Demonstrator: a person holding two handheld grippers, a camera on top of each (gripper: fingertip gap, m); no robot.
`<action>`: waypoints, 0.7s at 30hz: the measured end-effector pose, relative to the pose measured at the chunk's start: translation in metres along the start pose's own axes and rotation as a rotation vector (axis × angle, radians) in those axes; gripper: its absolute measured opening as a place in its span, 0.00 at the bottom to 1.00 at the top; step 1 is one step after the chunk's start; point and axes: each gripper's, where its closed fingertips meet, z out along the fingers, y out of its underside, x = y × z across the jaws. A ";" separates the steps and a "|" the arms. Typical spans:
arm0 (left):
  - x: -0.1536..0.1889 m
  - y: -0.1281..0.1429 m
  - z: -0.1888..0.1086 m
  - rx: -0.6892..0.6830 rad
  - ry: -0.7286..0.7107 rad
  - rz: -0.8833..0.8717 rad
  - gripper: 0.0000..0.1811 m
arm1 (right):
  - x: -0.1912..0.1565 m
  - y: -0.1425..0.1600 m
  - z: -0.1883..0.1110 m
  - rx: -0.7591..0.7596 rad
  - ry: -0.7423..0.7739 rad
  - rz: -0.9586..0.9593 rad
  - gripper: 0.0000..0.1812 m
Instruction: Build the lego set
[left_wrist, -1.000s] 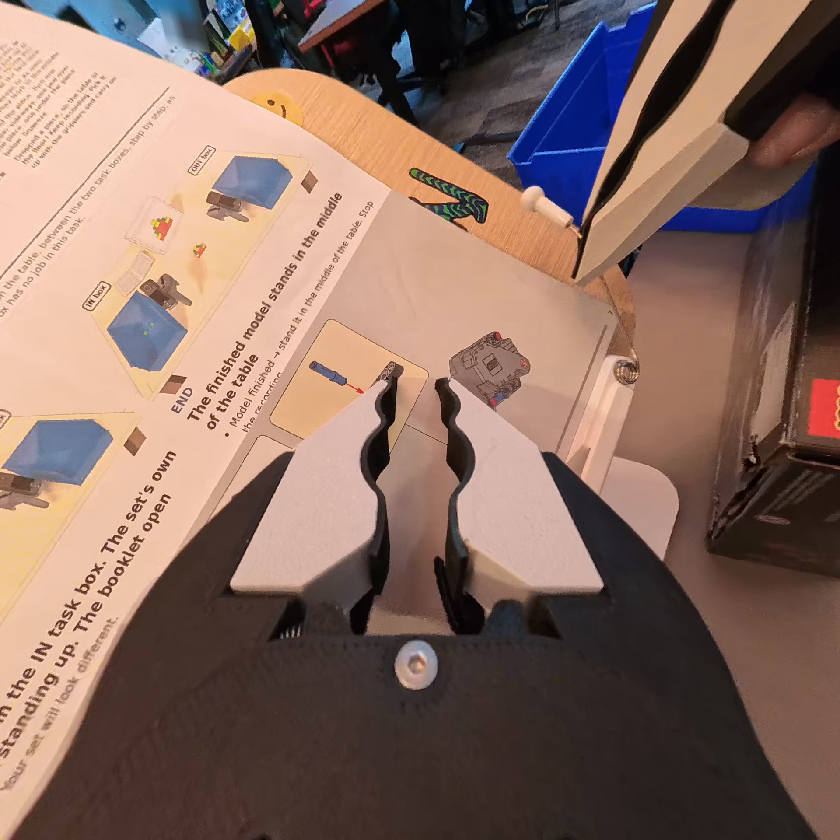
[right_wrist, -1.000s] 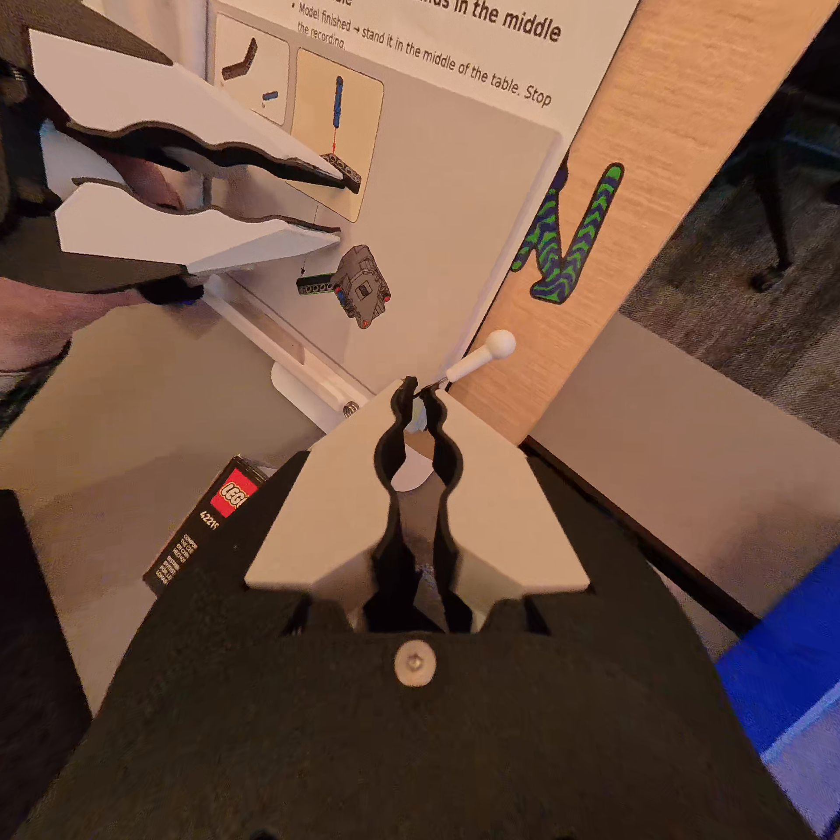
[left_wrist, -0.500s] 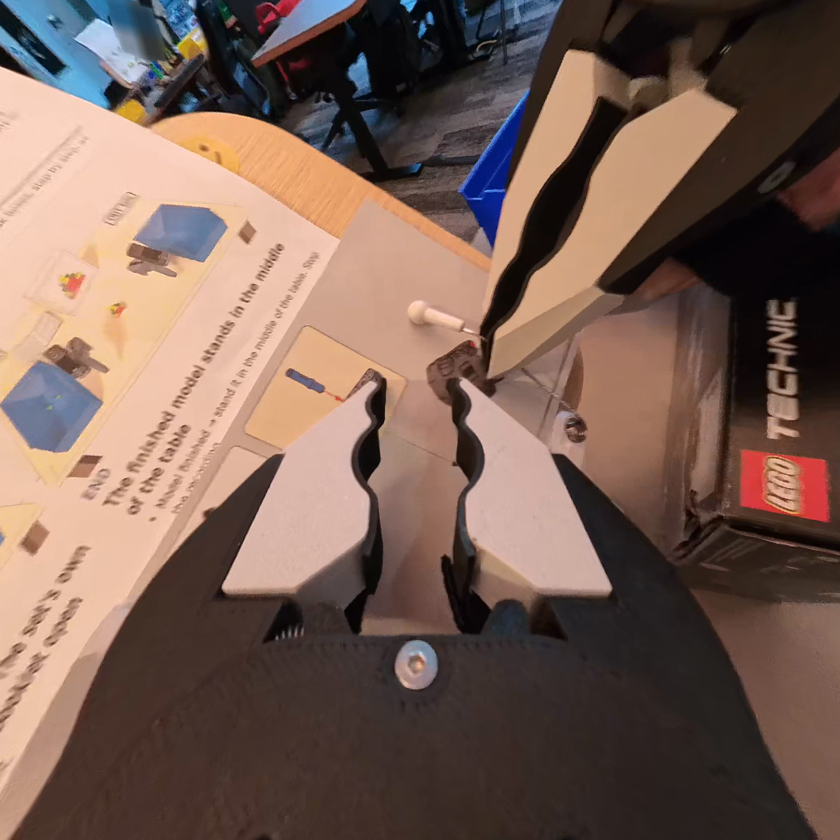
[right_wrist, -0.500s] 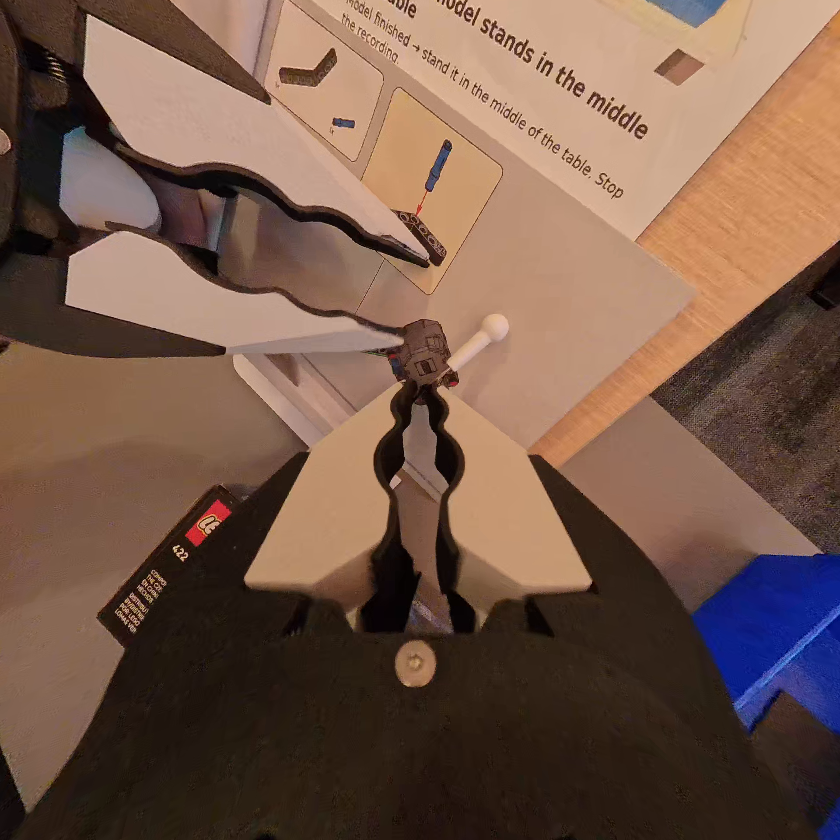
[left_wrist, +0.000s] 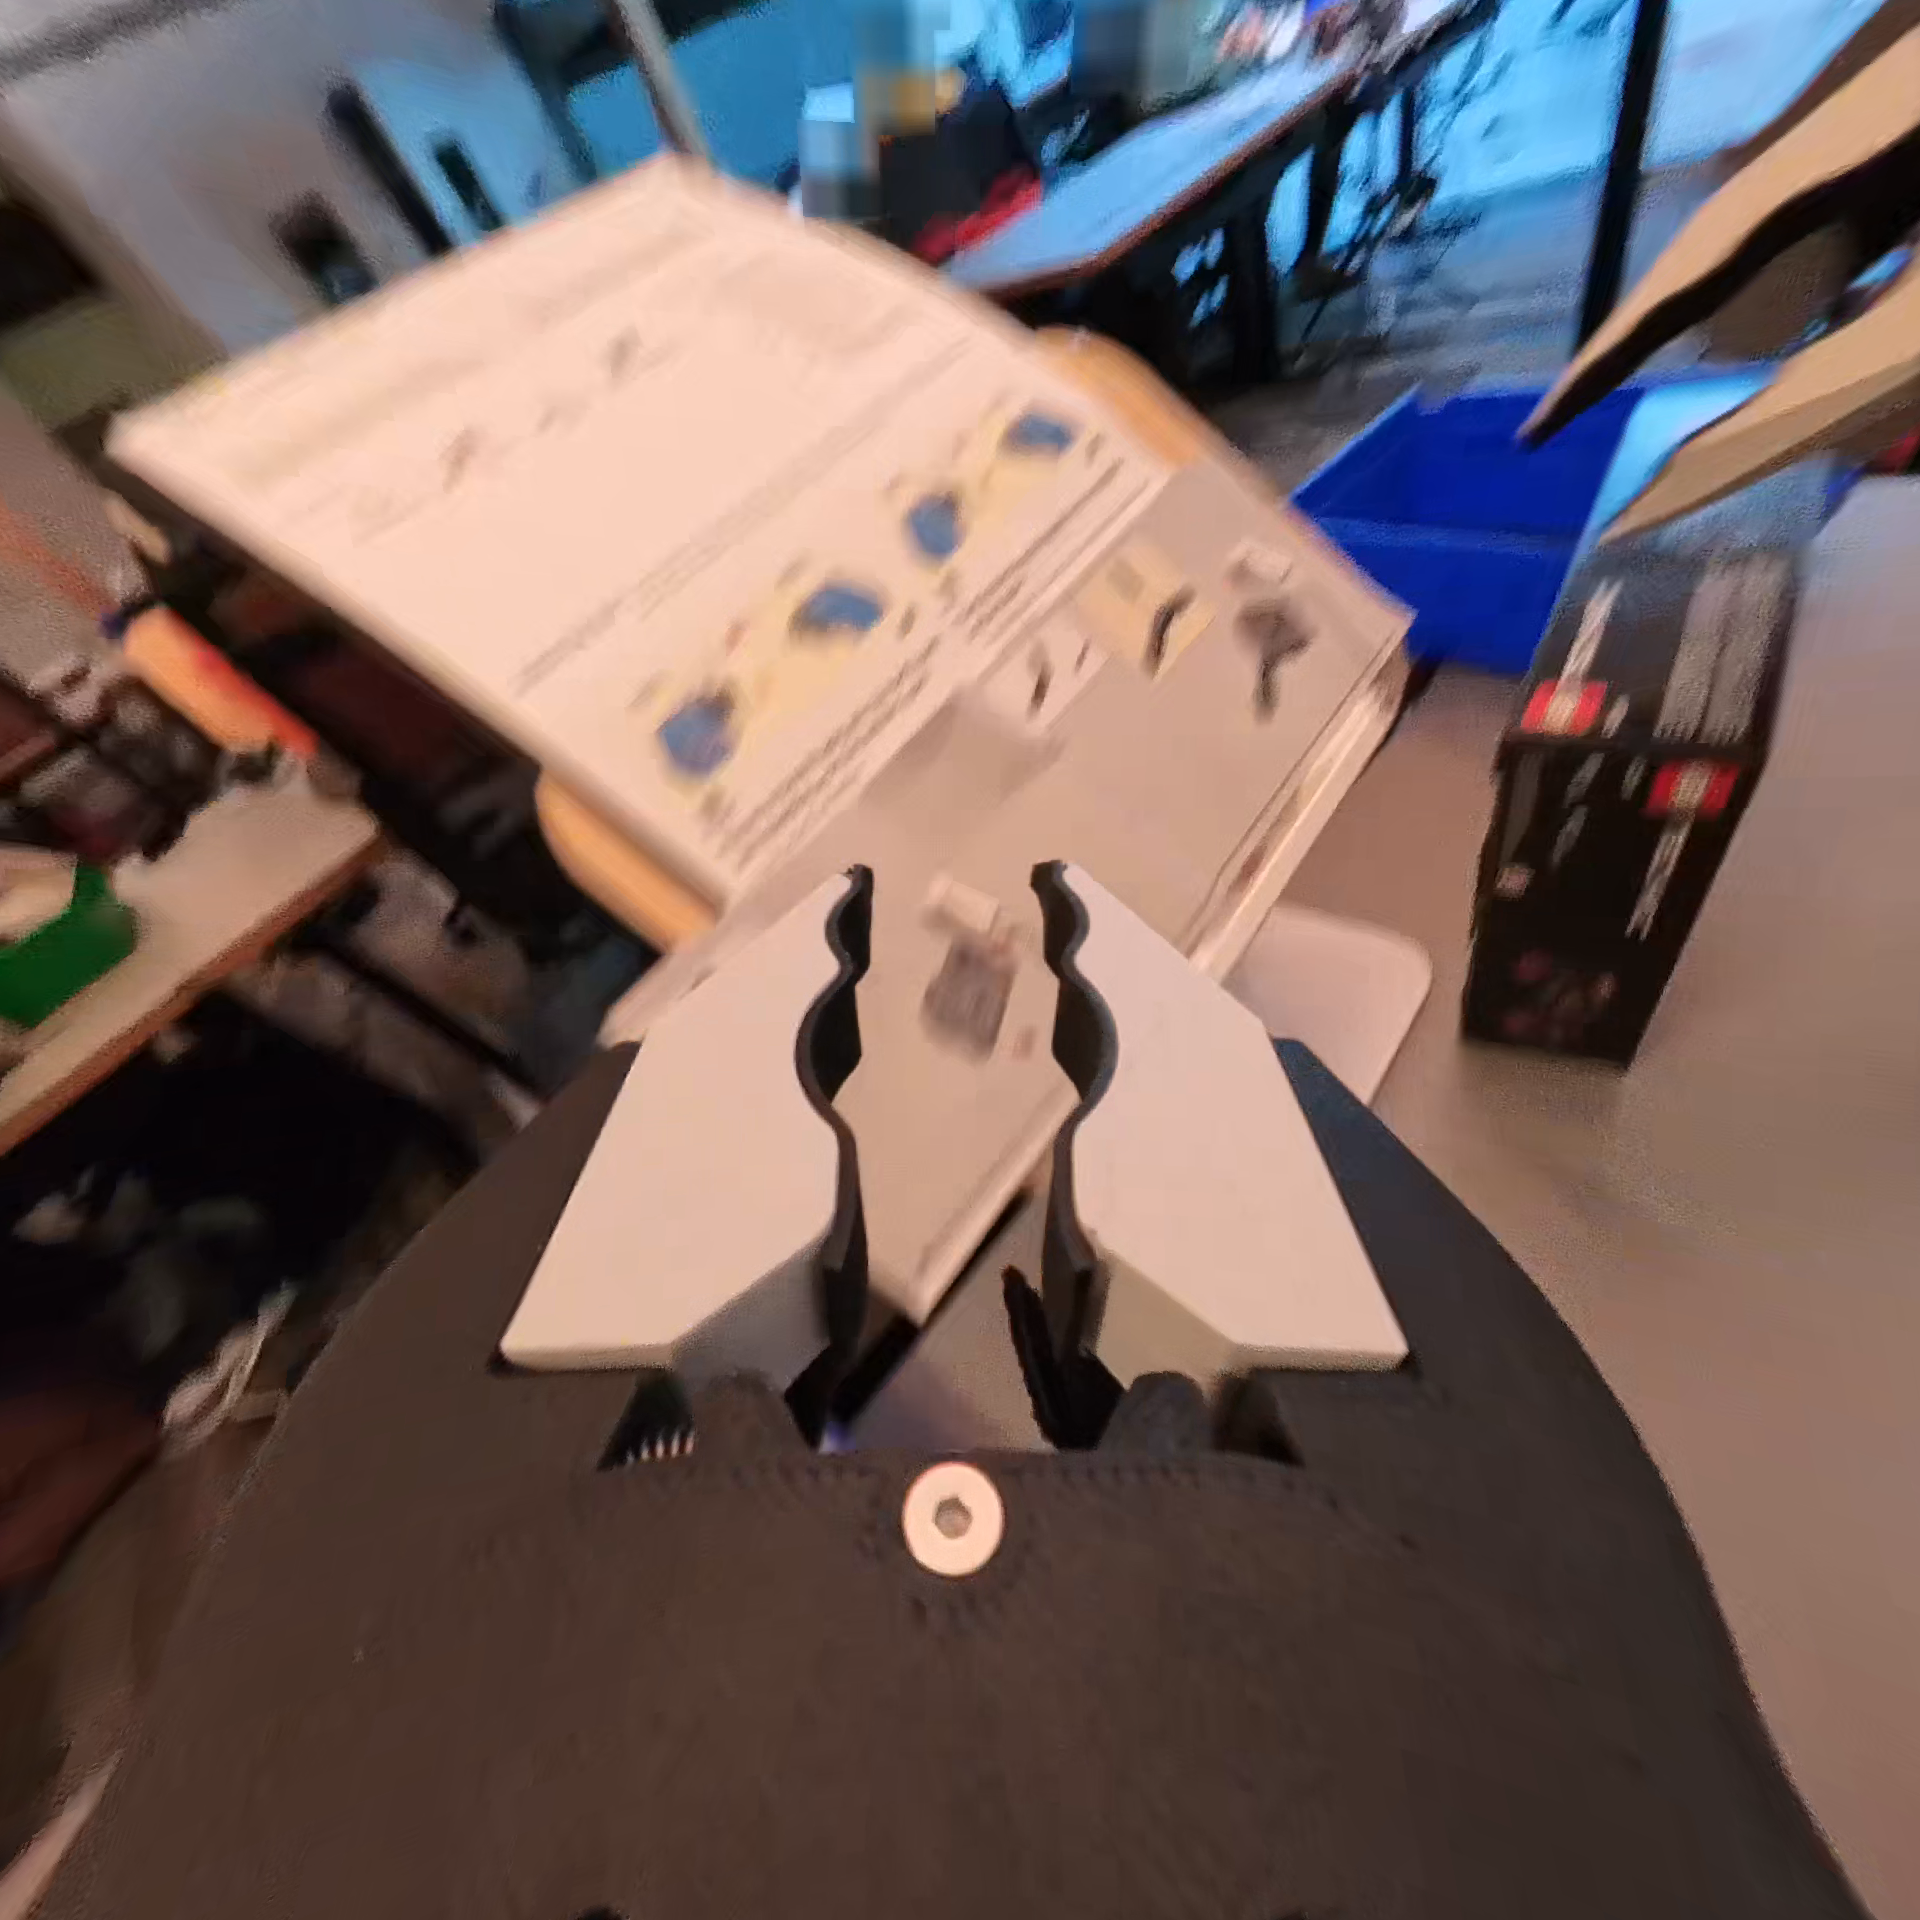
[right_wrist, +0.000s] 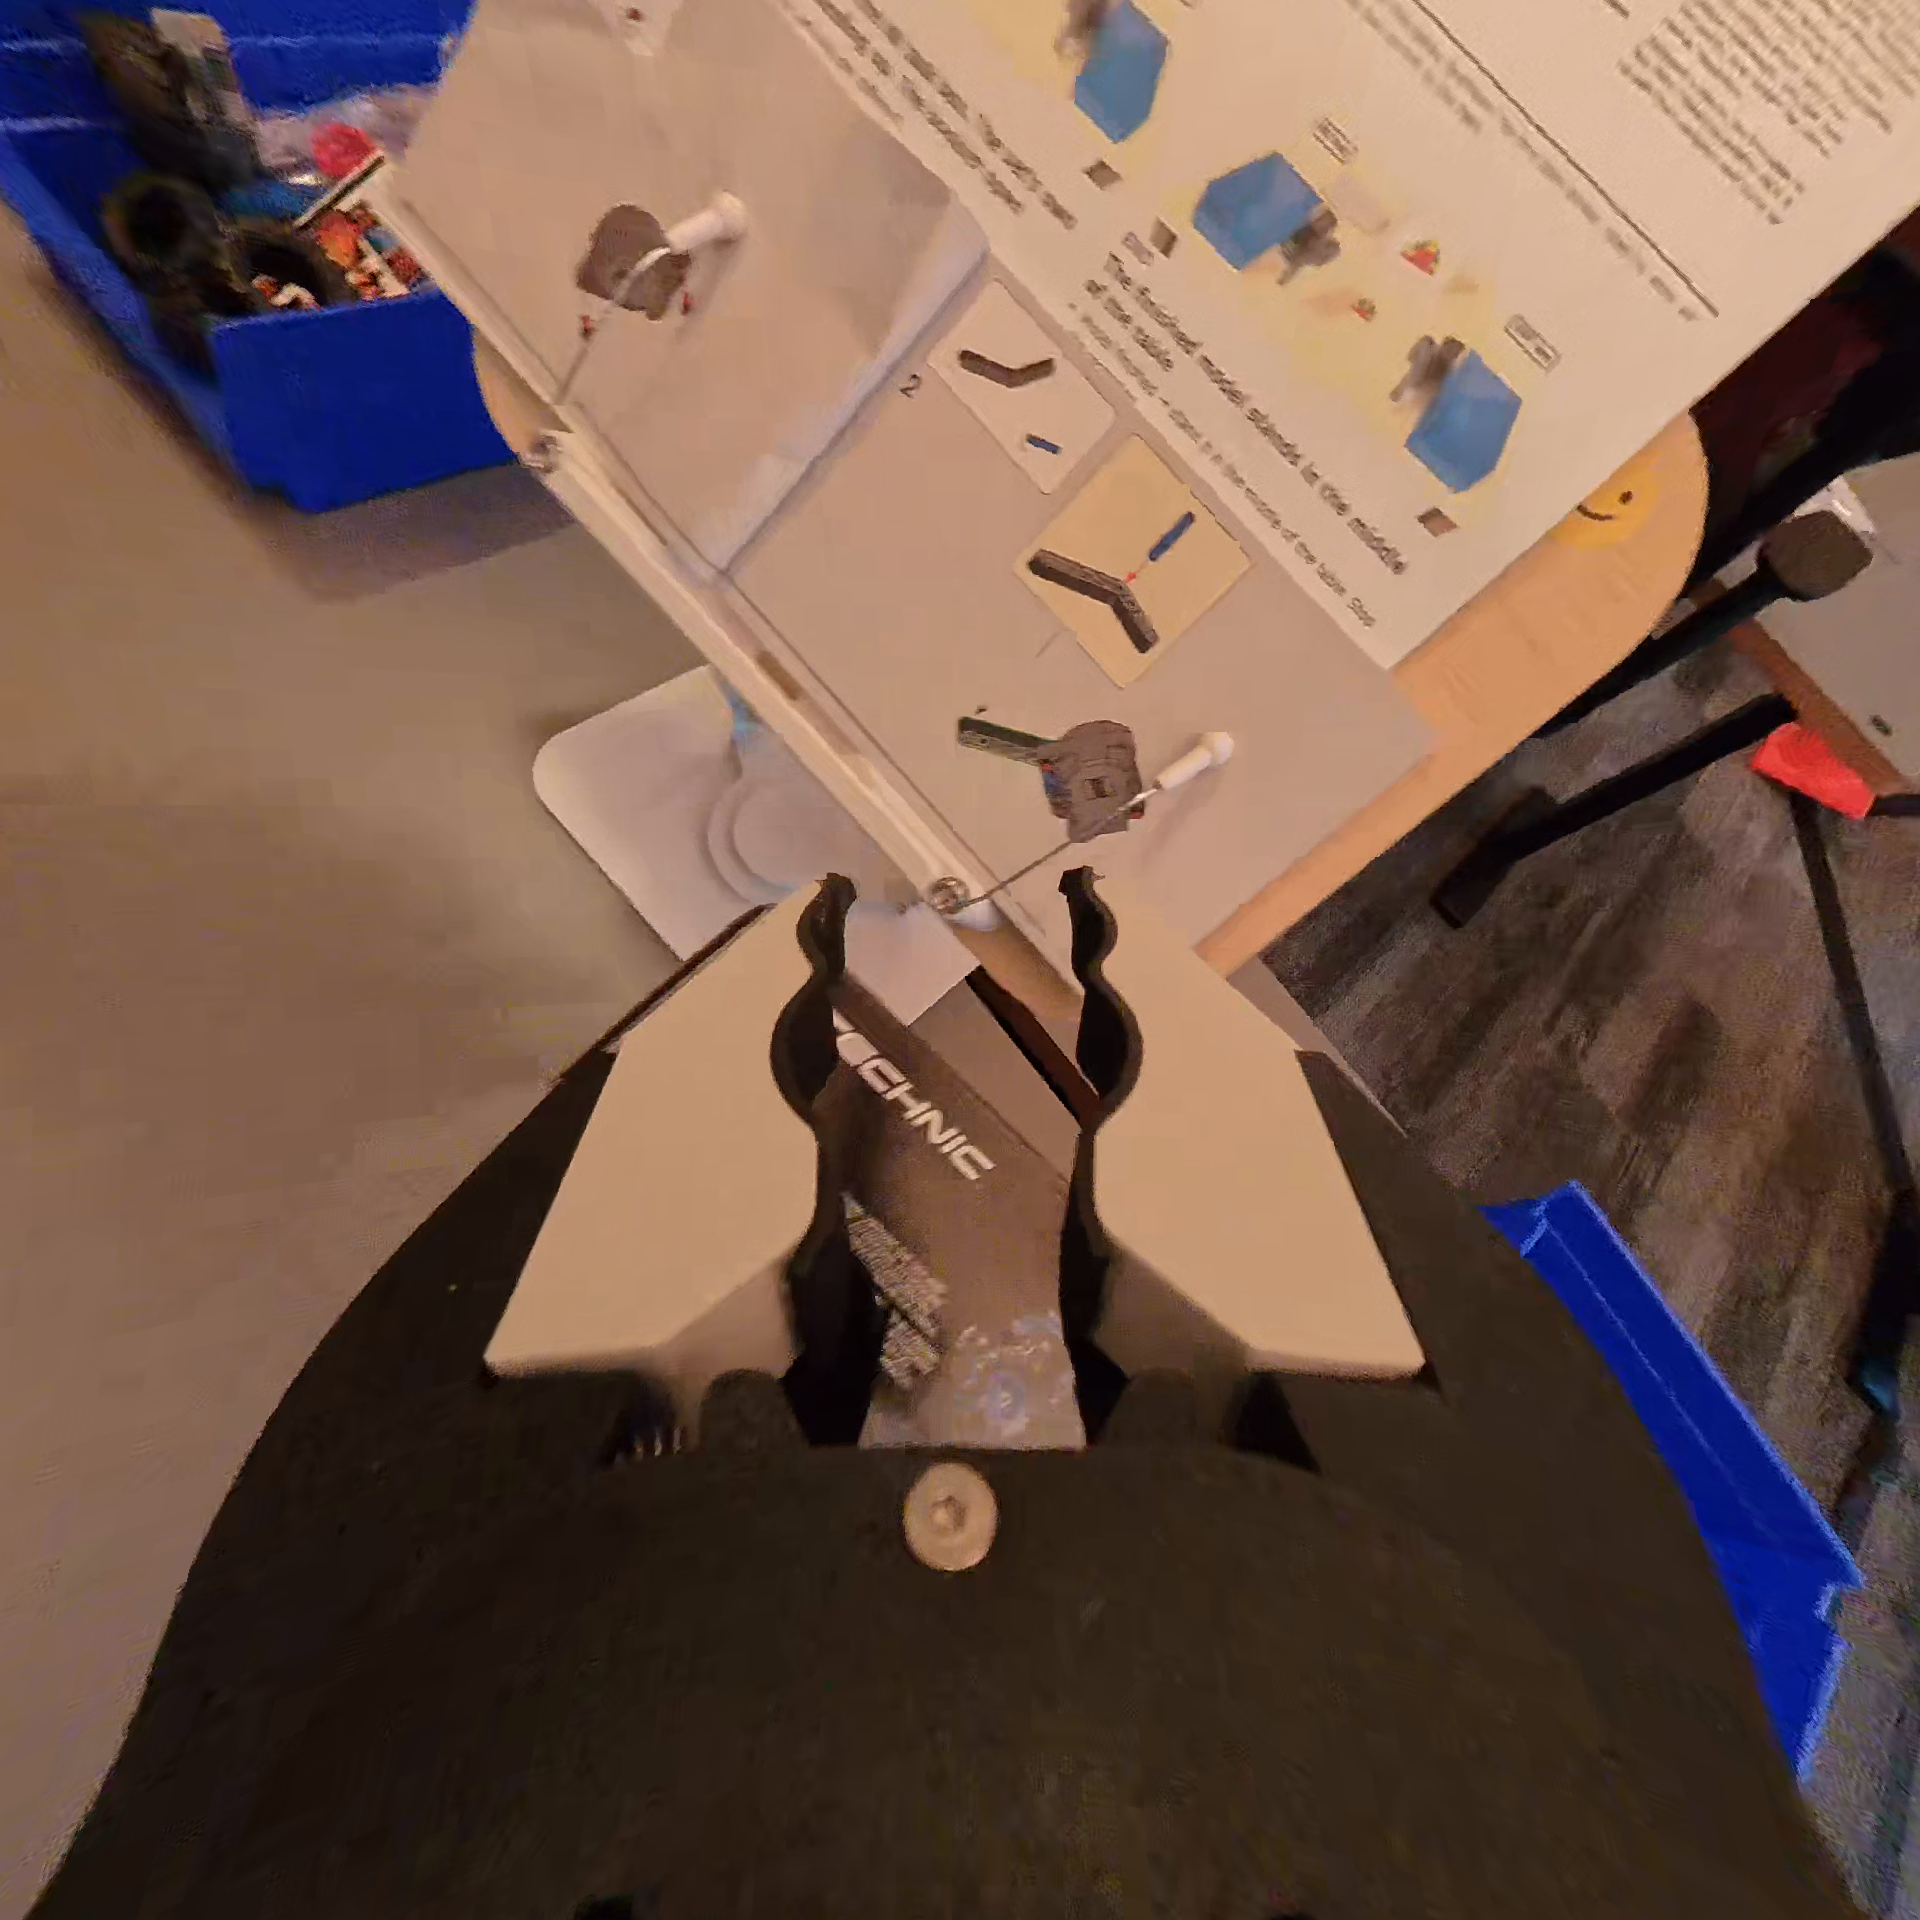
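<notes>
Hovering with jaws parted and empty, the right tongs point at the open grey-paged instruction booklet on its white stand. Loose pieces lie in the blue plastic bin, up and left of them (too jumbled to sort); the black cardboard set box sits directly beneath. The left tongs, likewise apart and empty, seem farther from the bin.

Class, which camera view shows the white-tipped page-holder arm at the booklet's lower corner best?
The right wrist view: the page-holder arm, wire and white tip, lies sharp across the instruction booklet, just beyond the open right gripper. The left wrist view is motion-blurred; there it is only a pale smudge.
</notes>
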 end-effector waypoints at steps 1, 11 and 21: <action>-0.010 0.022 -0.015 -0.053 -0.011 -0.020 0.18 | -0.017 0.000 -0.006 0.006 -0.029 -0.027 0.22; -0.084 0.228 -0.084 -0.512 -0.119 -0.173 0.27 | -0.275 0.085 -0.018 -0.141 -0.721 -0.027 0.30; -0.116 0.274 -0.074 -0.558 -0.082 -0.229 0.26 | -0.460 0.131 -0.011 -0.232 -1.102 -0.044 0.20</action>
